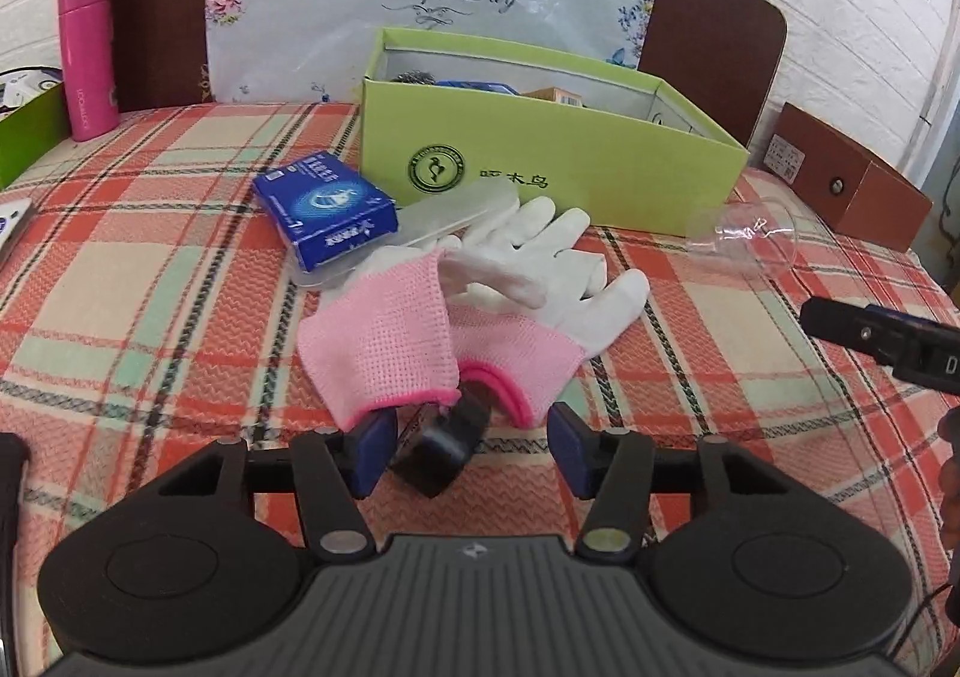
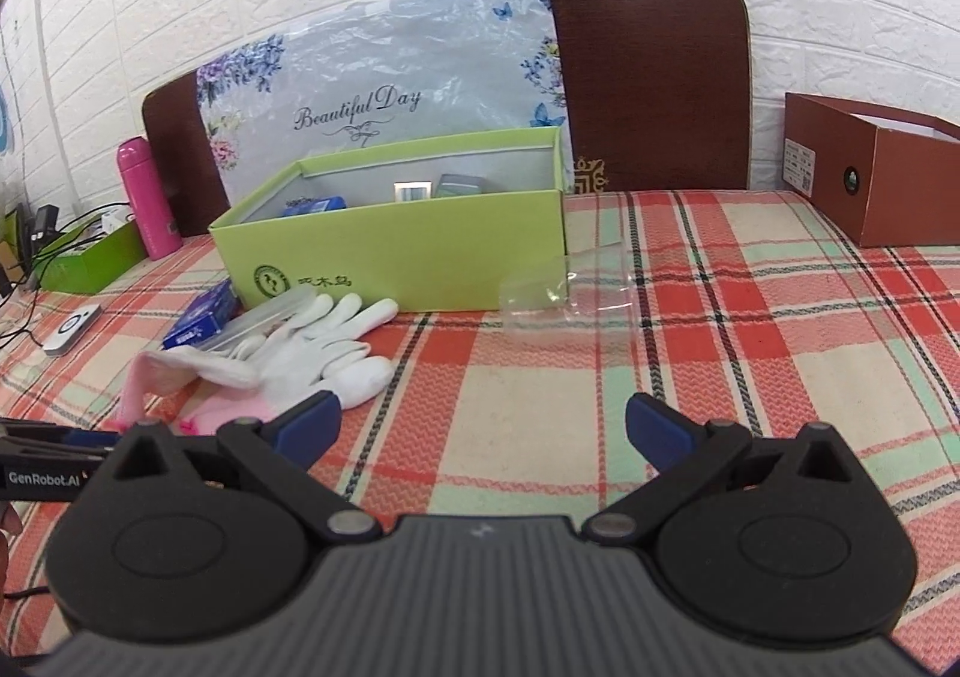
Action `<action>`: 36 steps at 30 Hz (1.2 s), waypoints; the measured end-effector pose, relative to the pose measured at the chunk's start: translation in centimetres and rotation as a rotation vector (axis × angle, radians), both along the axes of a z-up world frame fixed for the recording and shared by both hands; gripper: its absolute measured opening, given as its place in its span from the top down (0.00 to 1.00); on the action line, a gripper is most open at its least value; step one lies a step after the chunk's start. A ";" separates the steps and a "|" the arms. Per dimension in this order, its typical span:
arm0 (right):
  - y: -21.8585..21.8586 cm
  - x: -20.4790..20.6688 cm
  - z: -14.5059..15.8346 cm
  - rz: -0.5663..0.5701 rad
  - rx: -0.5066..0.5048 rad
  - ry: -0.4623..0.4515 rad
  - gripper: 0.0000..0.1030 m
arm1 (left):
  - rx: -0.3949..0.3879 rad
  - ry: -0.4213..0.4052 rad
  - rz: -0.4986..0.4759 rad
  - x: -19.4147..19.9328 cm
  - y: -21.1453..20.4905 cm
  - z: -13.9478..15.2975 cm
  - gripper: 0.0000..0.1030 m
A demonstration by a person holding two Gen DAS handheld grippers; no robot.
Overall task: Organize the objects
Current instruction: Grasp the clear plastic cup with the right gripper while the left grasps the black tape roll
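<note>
A pair of white gloves with pink cuffs (image 1: 444, 329) lies on the plaid cloth in front of the green box (image 1: 540, 161). A small black object (image 1: 438, 452) pokes out from under the cuffs. My left gripper (image 1: 471, 446) is low over the cloth with its jaws on either side of that object. The left pad is close to it and the right pad stands clear, so the gripper is open. In the right wrist view my right gripper (image 2: 483, 419) hangs open over bare cloth, to the right of the gloves (image 2: 312, 353), with nothing between its fingers.
A blue carton (image 1: 327, 209) rests on a clear plastic case (image 1: 456, 212) left of the gloves. A clear plastic cup (image 2: 564, 296) lies on its side by the green box (image 2: 396, 269), which holds several items. A pink bottle (image 1: 87, 56) and a brown box (image 2: 870, 173) stand at the sides.
</note>
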State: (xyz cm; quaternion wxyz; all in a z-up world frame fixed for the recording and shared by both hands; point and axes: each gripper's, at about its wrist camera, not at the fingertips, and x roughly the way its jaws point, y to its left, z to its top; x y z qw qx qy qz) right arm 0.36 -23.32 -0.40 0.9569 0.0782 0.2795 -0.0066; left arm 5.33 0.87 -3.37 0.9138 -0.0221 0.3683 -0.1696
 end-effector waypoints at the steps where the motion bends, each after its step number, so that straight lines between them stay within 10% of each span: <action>1: -0.1 0.2 0.0 -0.004 -0.004 -0.002 0.00 | -0.005 0.013 -0.005 0.2 -0.2 -0.2 0.45; 5: -0.7 1.5 0.0 -0.016 -0.039 -0.012 0.00 | 0.023 0.000 -0.044 -0.2 -0.8 -0.6 0.59; 14: -1.3 6.9 -0.8 -0.061 -0.156 0.006 0.00 | -0.016 0.019 -0.024 -0.5 -0.1 -0.4 0.53; 21: -0.4 10.7 -2.6 -0.120 -0.232 0.023 0.00 | -0.036 0.040 -0.033 0.0 -0.5 -0.4 0.66; 24: -0.2 11.8 -3.3 -0.127 -0.274 0.050 0.21 | -0.035 0.038 -0.025 0.1 -0.4 -0.5 0.66; 36: 0.1 7.7 -2.6 -0.037 -0.145 0.037 0.27 | -0.052 0.049 -0.012 0.1 -0.2 -0.6 0.74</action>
